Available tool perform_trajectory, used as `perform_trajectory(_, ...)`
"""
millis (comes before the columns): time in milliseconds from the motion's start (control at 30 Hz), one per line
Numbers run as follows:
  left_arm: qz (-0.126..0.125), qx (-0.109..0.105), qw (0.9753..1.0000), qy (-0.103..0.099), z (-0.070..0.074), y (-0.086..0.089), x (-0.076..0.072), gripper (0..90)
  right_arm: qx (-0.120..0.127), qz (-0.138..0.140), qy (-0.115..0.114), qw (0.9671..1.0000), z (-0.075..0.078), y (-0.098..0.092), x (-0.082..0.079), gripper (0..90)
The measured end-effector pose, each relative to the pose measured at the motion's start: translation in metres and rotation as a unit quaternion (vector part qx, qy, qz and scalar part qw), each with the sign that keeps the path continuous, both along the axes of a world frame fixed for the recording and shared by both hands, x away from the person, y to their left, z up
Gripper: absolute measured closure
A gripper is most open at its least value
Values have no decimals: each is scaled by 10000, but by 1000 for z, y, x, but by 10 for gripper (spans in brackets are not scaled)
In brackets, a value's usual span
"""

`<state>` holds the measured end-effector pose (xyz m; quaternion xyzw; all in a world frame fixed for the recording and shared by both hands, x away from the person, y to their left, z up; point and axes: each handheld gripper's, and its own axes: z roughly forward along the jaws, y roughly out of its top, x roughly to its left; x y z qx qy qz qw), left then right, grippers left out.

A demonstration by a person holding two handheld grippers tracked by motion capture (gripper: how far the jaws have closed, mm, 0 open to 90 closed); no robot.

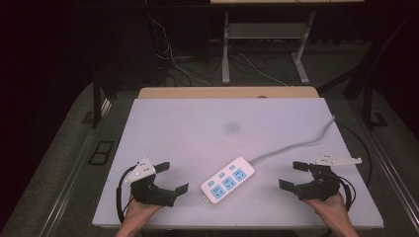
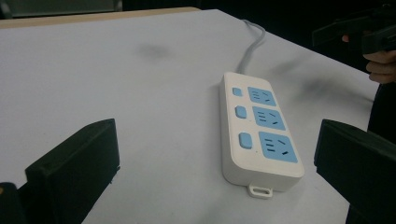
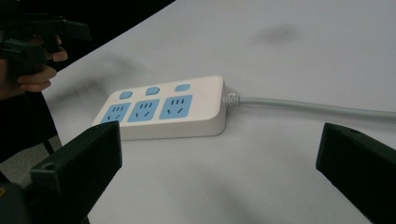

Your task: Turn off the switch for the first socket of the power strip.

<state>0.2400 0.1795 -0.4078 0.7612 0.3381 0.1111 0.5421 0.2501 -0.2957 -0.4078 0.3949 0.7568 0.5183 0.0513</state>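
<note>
White power strip (image 1: 228, 180) lies flat on the counter (image 1: 197, 123) between wide-open left gripper (image 1: 172, 177) and right gripper (image 1: 292, 175); a one-sided pinch could skid it.

Power strip (image 2: 259, 135): smooth white plastic shell, slight sheen; pale blue plastic socket faces and buttons. Its cord (image 3: 308, 106): grey, smooth, rubbery-looking sheath. Surface (image 1: 197, 123): matt white board, faint dark smudge; a wood-look edge at the far side. Both grippers' jaws: matt black plastic, flat-faced.
</note>
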Motion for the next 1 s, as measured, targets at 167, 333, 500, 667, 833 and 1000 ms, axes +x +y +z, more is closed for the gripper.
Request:
perform_trajectory(167, -75, 41, 10000, 17, -1, -2, 0, 0, -72, 15, 38, 10000, -1, 0, 0, 2)
perform_trajectory(333, -73, 37, 10000, 19, -1, -2, 1, 0, -93, 10, 59, 9999, -2, -1, 1, 2)
perform_trajectory(500, -60, 41, 10000, 28, -1, -2, 2, 0, -97, -6, 92, 9999, -2, -3, 1, 2)
perform_trajectory(667, -57, 43, 10000, 49, -1, -1, 2, 0, -101, -12, 100, 9999, -3, -4, 1, 2)
perform_trajectory(833, -35, 40, 10000, 69, -1, -1, 2, 0, -100, -35, 108, 9999, -4, -5, 1, 2)
perform_trajectory(1000, -36, 46, 10000, 76, 1, -1, 2, 0, -131, -11, 130, 9998, -5, -4, 1, 2)
